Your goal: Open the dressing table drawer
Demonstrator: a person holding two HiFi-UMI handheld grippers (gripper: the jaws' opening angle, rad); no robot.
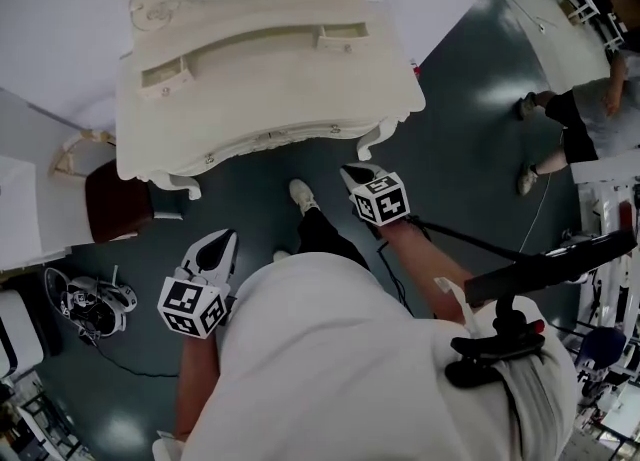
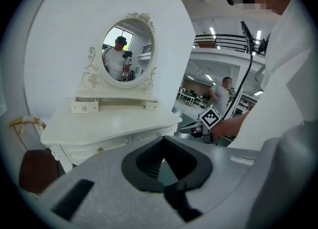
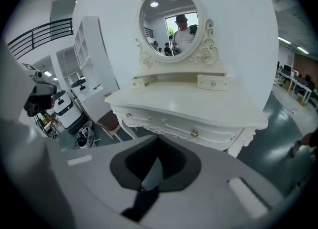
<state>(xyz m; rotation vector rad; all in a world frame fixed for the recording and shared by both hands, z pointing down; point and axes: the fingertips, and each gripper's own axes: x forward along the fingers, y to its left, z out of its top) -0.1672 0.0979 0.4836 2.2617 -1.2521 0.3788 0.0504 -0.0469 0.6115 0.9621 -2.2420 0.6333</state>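
The white dressing table [image 1: 260, 79] with an oval mirror [image 3: 171, 22] stands ahead of me. Its front drawer [image 1: 270, 142] is closed and has gold knobs [image 3: 195, 133]. Two small drawers [image 1: 165, 77] sit on the tabletop. My left gripper [image 1: 225, 239] hangs over the dark floor, short of the table's left front, shut and holding nothing. My right gripper [image 1: 352, 171] is just off the table's right front leg, shut and also holding nothing. In the left gripper view the right gripper [image 2: 195, 129] shows beside the table. The person's shoe [image 1: 303, 195] stands between the two grippers.
A brown stool [image 1: 115, 199] stands left of the table. A device with cables [image 1: 90, 304] lies on the floor at the left. Another person [image 1: 590, 114] stands at the right. A black handle rig [image 1: 520, 279] crosses the lower right. White shelving [image 3: 92, 59] lines the wall.
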